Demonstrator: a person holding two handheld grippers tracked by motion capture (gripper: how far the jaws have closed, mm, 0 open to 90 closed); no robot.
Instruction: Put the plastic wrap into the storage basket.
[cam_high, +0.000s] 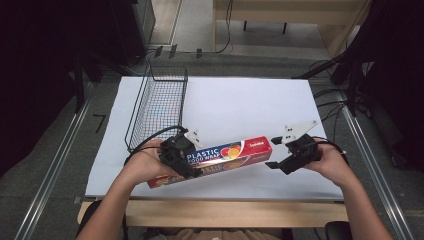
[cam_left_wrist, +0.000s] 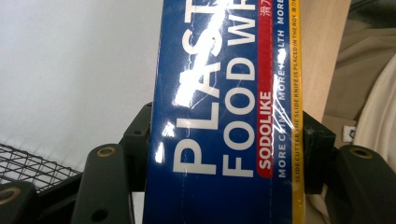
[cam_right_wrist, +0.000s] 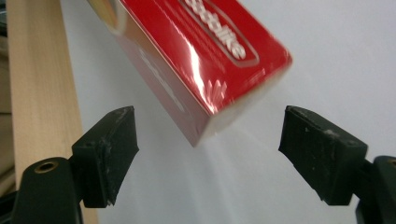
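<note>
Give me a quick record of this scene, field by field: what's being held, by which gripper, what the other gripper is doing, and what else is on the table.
held item: plastic food wrap box, blue and red
holder: left gripper, jaws shut across the box
other gripper: right gripper, jaws open, box's red end just ahead of them
also there: black wire basket, far left
surface: white table sheet

The long box (cam_left_wrist: 224, 116) carries "PLAST…" and "FOOD WR…" in large white letters on blue (cut off at the frame's edge), "SODOLIKE" on a red band, and small print reading "SLIDE CUTTER… PLACED IN THE BOX". Its red end (cam_right_wrist: 219, 42) bears "sodolike" in white.
</note>
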